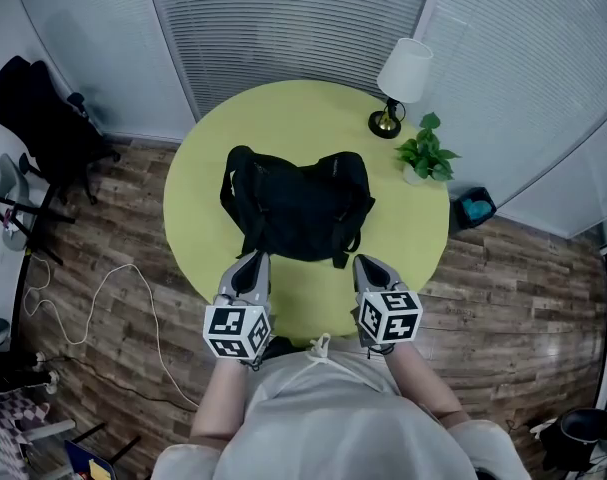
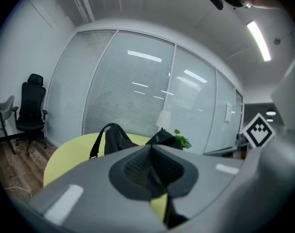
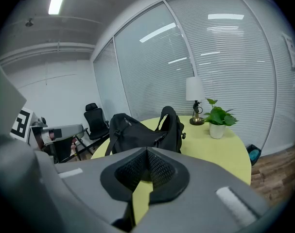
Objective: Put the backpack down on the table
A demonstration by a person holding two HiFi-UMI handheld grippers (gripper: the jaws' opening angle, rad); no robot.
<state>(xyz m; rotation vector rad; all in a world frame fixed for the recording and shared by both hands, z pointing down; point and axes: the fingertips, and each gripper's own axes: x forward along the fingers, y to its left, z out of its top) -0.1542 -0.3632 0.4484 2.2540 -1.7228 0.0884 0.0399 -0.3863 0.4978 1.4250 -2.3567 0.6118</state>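
Note:
A black backpack (image 1: pixel 298 204) lies on the round yellow-green table (image 1: pixel 203 148), its straps trailing toward me. It also shows in the left gripper view as the backpack (image 2: pixel 115 137) and in the right gripper view as the backpack (image 3: pixel 137 130). My left gripper (image 1: pixel 251 264) hangs over the table's near edge, just short of the bag, shut with nothing in it. My right gripper (image 1: pixel 368 266) sits level with it on the right, also shut and empty. In each gripper view the jaws meet: left gripper (image 2: pixel 151 152), right gripper (image 3: pixel 146 154).
A white-shaded lamp (image 1: pixel 398 83) and a small potted plant (image 1: pixel 426 153) stand at the table's far right. A black office chair (image 1: pixel 43 118) stands at the left, a white cable (image 1: pixel 103 288) lies on the wooden floor, and glass walls with blinds curve behind.

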